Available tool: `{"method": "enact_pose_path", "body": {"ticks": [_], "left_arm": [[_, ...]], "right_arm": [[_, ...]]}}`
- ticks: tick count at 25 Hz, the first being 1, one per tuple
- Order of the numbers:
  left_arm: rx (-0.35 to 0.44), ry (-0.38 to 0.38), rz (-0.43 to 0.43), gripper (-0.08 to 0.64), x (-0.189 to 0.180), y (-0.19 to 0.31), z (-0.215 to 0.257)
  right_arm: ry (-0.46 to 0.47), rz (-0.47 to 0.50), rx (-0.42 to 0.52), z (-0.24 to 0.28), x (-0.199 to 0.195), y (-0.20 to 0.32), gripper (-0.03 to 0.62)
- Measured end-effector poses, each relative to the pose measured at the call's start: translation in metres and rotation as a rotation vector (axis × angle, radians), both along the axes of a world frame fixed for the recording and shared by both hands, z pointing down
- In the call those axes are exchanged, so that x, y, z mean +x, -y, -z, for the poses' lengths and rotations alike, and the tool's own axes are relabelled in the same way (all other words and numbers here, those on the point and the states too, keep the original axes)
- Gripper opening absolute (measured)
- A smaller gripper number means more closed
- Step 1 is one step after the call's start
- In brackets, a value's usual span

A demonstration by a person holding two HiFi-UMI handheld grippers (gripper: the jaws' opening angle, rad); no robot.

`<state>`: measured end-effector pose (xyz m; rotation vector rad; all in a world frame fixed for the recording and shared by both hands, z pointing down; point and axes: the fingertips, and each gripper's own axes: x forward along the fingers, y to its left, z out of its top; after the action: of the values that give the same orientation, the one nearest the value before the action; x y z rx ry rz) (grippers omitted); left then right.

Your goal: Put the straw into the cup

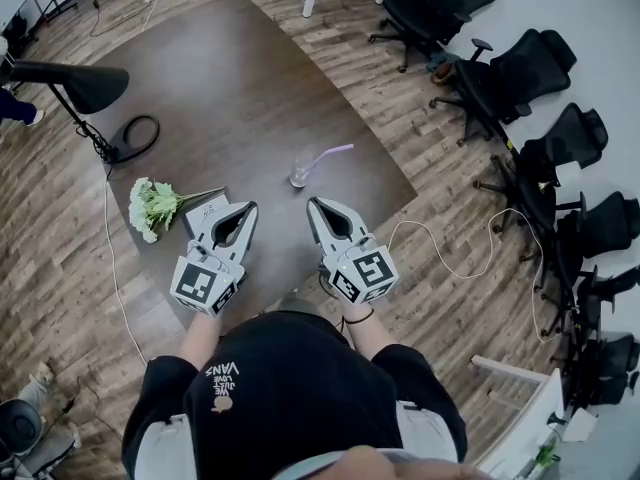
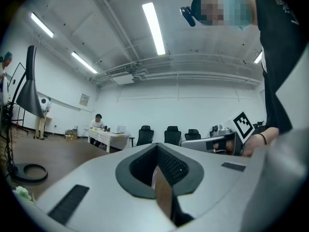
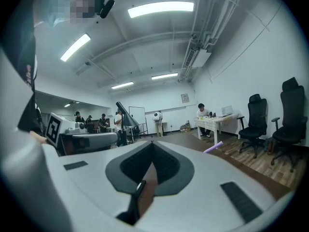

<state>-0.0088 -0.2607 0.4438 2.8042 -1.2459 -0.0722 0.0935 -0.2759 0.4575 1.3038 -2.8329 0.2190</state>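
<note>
A clear glass cup [image 1: 299, 173] stands on the dark brown table [image 1: 230, 88]. A purple straw [image 1: 333, 154] sits in it and leans out to the right. Both grippers hover side by side near the table's front edge, nearer to me than the cup and apart from it. The left gripper [image 1: 250, 208] has its jaws together, with nothing between them. The right gripper [image 1: 313, 204] is likewise shut and empty. In the left gripper view the left gripper [image 2: 157, 146] points level, its jaws meeting at a tip. Beyond the right gripper [image 3: 152, 144], the straw's end [image 3: 213, 147] shows.
A bunch of white flowers [image 1: 150, 205] and a white card [image 1: 207, 210] lie left of the left gripper. A black lamp [image 1: 85, 83] and a coiled cable [image 1: 135, 136] are at the table's left. Office chairs [image 1: 520, 68] line the right wall. A white cable [image 1: 440, 253] runs across the floor.
</note>
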Motion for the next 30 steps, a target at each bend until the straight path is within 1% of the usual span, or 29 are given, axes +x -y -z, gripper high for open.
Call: {"method": "enact_pose_path", "body": {"ticks": [11,30], "left_arm": [[0.007,0.004,-0.010,0.006,-0.0023,-0.0032,0.0008],[-0.004,0.002,-0.014,0.006,0.0016,0.0012,-0.0007]], "right_arm": [[-0.003,0.004,-0.034,-0.0084,-0.0055,-0.0073,0.017],[-0.002,-0.004,-0.031,-0.0074,-0.0006,-0.0008,0.017]]}}
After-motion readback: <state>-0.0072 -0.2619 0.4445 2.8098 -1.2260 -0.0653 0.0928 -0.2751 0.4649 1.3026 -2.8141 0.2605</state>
